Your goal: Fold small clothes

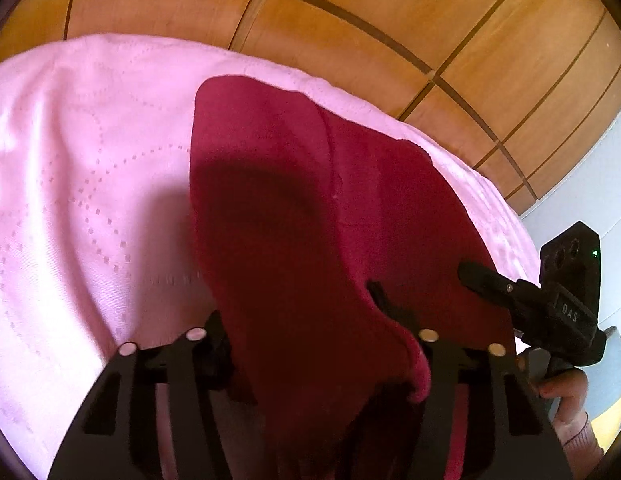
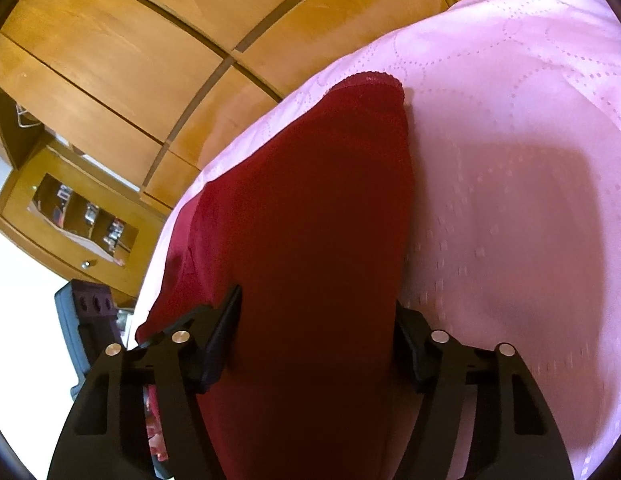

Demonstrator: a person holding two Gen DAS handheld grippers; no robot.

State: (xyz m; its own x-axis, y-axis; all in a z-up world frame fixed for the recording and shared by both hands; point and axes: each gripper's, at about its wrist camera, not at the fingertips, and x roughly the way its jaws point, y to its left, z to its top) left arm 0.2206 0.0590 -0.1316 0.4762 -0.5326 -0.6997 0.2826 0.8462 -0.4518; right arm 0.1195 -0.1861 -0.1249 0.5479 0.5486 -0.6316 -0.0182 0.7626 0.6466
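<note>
A dark red garment lies on a pink bedspread, partly folded, with one layer lapped over another. My left gripper has its jaws spread wide; the near edge of the red cloth drapes between and over them. The right gripper shows at the right edge of the left wrist view, held in a hand, at the garment's right side. In the right wrist view the red garment runs from between my right gripper's wide-spread jaws out across the pink bedspread. The cloth hides the pads.
Wooden wardrobe doors stand behind the bed. A wooden nightstand with a glass-fronted drawer stands at the left in the right wrist view. The bed's edge runs close to the garment's left side there.
</note>
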